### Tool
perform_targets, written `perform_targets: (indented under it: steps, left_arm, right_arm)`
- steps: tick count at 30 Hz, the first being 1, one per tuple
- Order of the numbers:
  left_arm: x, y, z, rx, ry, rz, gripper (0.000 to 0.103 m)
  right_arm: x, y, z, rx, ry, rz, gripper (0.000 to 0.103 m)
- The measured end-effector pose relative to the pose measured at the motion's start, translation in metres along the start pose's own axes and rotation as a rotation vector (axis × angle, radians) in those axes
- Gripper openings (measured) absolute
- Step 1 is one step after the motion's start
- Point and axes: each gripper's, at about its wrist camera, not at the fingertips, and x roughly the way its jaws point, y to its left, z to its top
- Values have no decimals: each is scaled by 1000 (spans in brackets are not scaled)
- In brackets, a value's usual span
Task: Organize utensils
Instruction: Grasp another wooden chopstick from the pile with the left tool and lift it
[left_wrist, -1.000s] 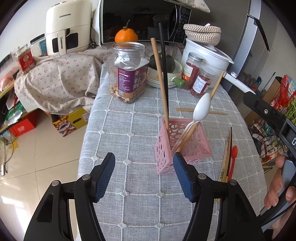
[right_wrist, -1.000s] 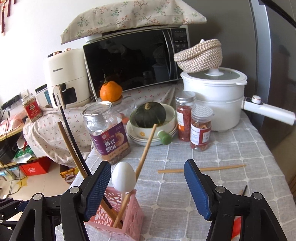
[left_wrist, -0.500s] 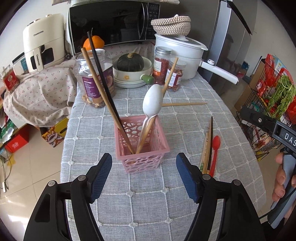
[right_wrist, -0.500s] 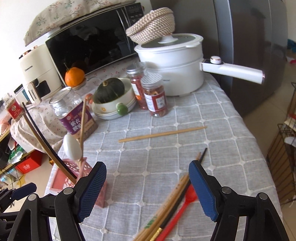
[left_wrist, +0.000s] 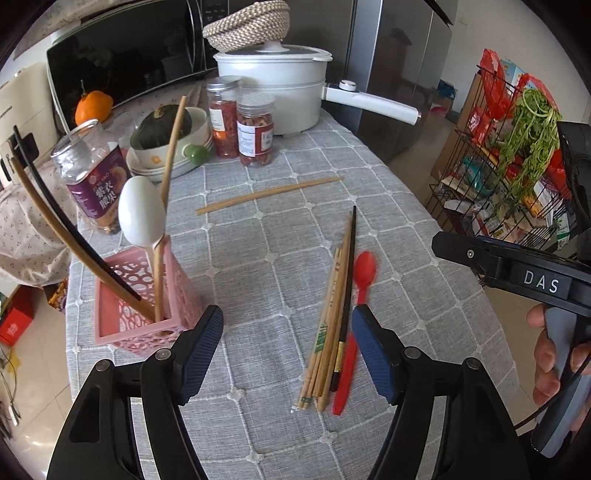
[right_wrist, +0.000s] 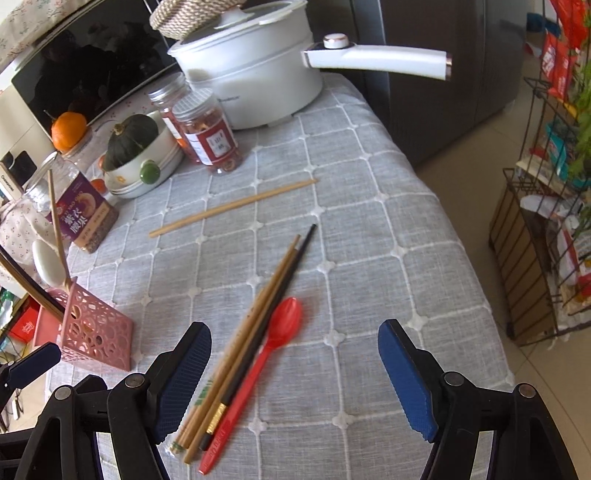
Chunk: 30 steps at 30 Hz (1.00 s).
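Both our views have swung from the pink basket (left_wrist: 142, 306) to the grey-clothed table (right_wrist: 388, 229), where chopsticks (right_wrist: 255, 317) and red spoon (right_wrist: 273, 343) lie lengthwise between our right gripper's (right_wrist: 295, 373) wide, empty, just-opening jaws, the left gripper (left_wrist: 288, 354) likewise wide and empty alongside.

Spoons: 2, i.e. 1 red spoon (right_wrist: 284, 321), 1 white spoon (left_wrist: 141, 212). Pink holder (left_wrist: 181, 284): 1. Chopsticks in holder (left_wrist: 173, 155): 3. Lone chopstick (left_wrist: 269, 194): 1. Chopstick bundle (right_wrist: 267, 295): approx. 4, exact no. unclear. Red-filled jars (left_wrist: 255, 129): 2. Purple-label jar (left_wrist: 94, 177): 1. White pot (left_wrist: 273, 96): 1. Squash (left_wrist: 162, 125): 1. Orange (left_wrist: 93, 110): 1.
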Motion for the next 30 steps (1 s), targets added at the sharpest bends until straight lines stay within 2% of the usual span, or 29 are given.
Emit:
perform_targets:
  steps: [2, 4, 6, 9, 14, 22, 30]
  left_arm:
    - [12, -8, 6, 6, 26, -22, 71]
    - [29, -13, 13, -4, 62, -56, 55]
    - [47, -17, 22, -23, 111, -104, 29]
    - [74, -25, 35, -31, 152, -130, 17]
    - [115, -40, 52, -23, 203, -128, 10]
    - [158, -54, 66, 19, 264, -61, 9]
    - [161, -53, 66, 20, 255, -33, 8]
  right_arm:
    - [2, -11, 0, 21, 12, -6, 78]
    - [4, -21, 0, 41, 26, -12, 78]
    - [7, -28, 1, 60, 39, -13, 78]
    - [11, -37, 4, 81, 49, -23, 78]
    - [20, -44, 6, 86, 81, -15, 78]
    - [27, -48, 11, 92, 103, 5, 78]
    - [29, -54, 13, 120, 113, 10, 78]
